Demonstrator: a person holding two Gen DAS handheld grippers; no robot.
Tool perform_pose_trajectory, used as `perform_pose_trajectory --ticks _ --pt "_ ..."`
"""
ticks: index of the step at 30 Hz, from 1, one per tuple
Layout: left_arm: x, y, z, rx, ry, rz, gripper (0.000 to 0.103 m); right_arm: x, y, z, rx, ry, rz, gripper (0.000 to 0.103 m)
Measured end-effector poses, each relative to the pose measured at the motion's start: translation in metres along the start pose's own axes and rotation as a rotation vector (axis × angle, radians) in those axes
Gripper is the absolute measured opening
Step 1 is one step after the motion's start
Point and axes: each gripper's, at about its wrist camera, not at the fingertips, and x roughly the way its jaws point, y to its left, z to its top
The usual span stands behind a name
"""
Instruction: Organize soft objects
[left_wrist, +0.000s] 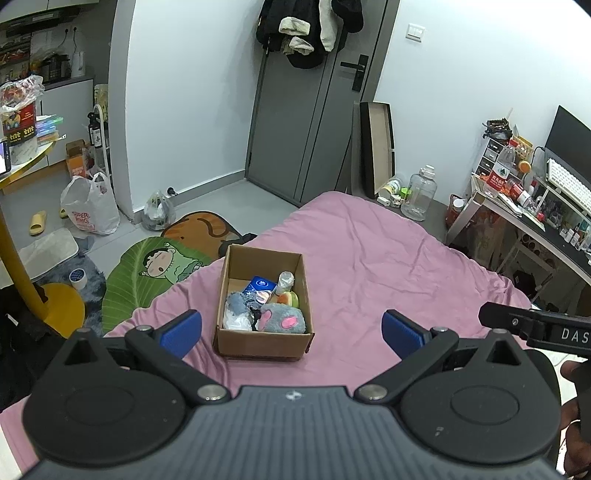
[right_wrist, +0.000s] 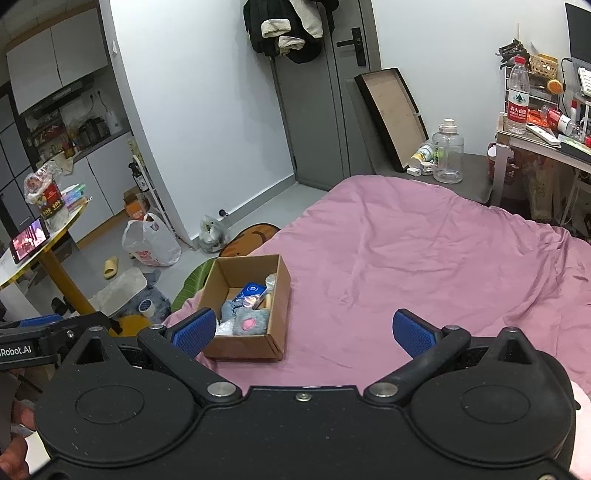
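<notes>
A brown cardboard box (left_wrist: 226, 280) (right_wrist: 282, 291) stands on the pink bedsheet (left_wrist: 388, 258) (right_wrist: 424, 251) near the bed's left edge. Inside lie a grey plush paw with pink pads (left_wrist: 282, 319) (right_wrist: 252, 321), a blue packet (left_wrist: 262, 286) (right_wrist: 251, 291), a blue-grey fluffy item (left_wrist: 236, 304) and other small soft things. My left gripper (left_wrist: 291, 332) is open, hovering just in front of the box with nothing between its blue pads. My right gripper (right_wrist: 304, 330) is also open and empty, to the right of the box. The right tool's body (left_wrist: 535, 328) shows at the left wrist view's right edge.
Left of the bed lie a cartoon floor mat (left_wrist: 155, 269), a tape roll (left_wrist: 78, 277), plastic bags (left_wrist: 90, 206) and a yellow-legged round table (right_wrist: 44, 243). A cluttered desk (right_wrist: 535, 136), a large water jug (right_wrist: 447, 153) and a leaning frame (right_wrist: 393, 114) stand beyond the bed's far right.
</notes>
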Motion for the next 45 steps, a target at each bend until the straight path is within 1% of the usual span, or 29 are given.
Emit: perform_pose_trajectory --ticks 23,38,45 --pt "0.003 -0.004 -0.002 0.001 0.005 -0.002 0.103 -0.001 -0.002 -0.002 -0.001 0.005 -0.041 0.103" --pt "0.011 -0.006 -0.007 0.012 0.015 -0.025 0.103 0.000 -0.011 -0.004 -0.007 0.007 -0.083 0.103" --pt "0.014 -0.005 -0.006 0.009 0.023 -0.019 0.103 0.002 -0.011 -0.004 -0.010 0.012 -0.089 0.103"
